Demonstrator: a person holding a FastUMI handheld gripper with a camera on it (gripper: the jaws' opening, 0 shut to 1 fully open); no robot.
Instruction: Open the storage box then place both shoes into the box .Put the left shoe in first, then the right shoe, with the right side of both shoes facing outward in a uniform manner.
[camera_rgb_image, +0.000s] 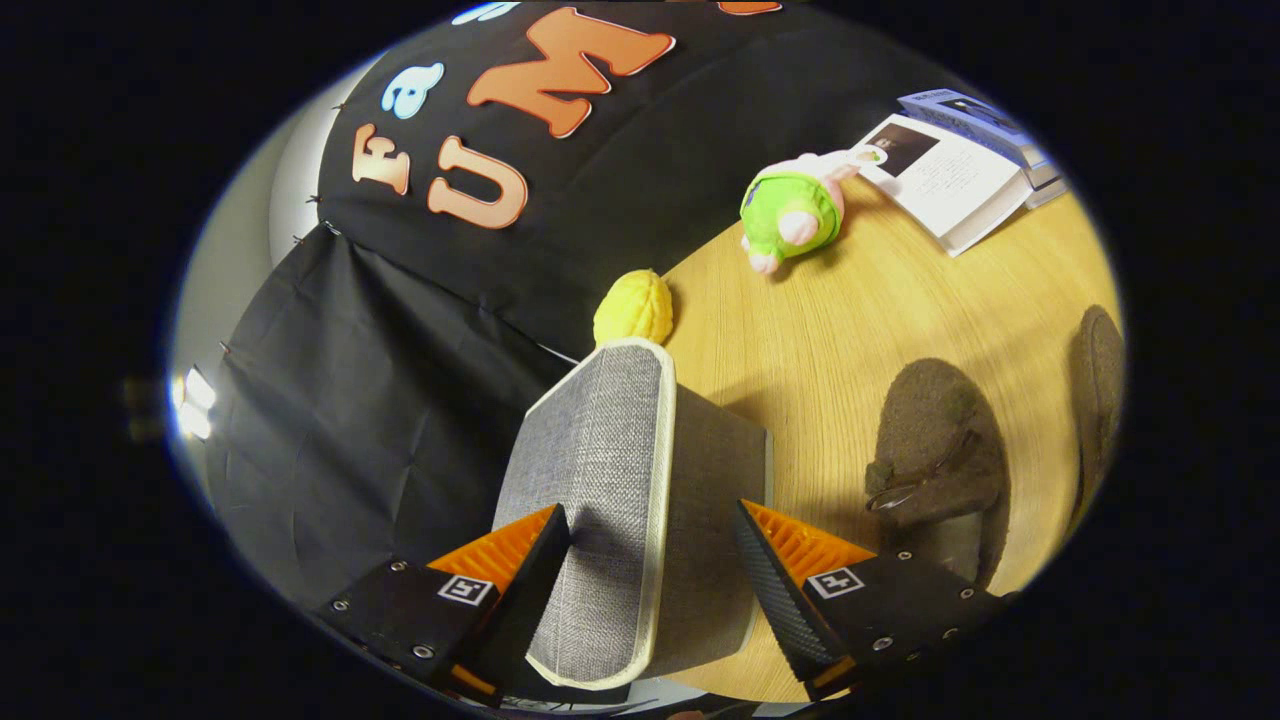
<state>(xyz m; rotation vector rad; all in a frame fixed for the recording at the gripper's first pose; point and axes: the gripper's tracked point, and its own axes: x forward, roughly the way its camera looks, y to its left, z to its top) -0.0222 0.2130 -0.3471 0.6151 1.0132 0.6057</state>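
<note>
Right now the storage box (690, 520) sits between the fingers of the gripper (655, 570), its grey fabric lid (605, 480) tipped up on edge with the pale trim showing. The left finger lies against the lid's outer face; the right finger stands off from the box's side, so the tongs are wide, gripping nothing. By my reading this is the opening step, lid partly up and neither shoe moved. Just past the right finger on the wooden table (800, 340) lies one dark slipper (935, 450), the second slipper (1098, 390) beyond it. Farther off: a yellow toy (634, 308) behind the box, a green plush (792, 212), some books (960, 165). Next up, I'd say: push the lid fully clear, then swing over for the left shoe.
</note>
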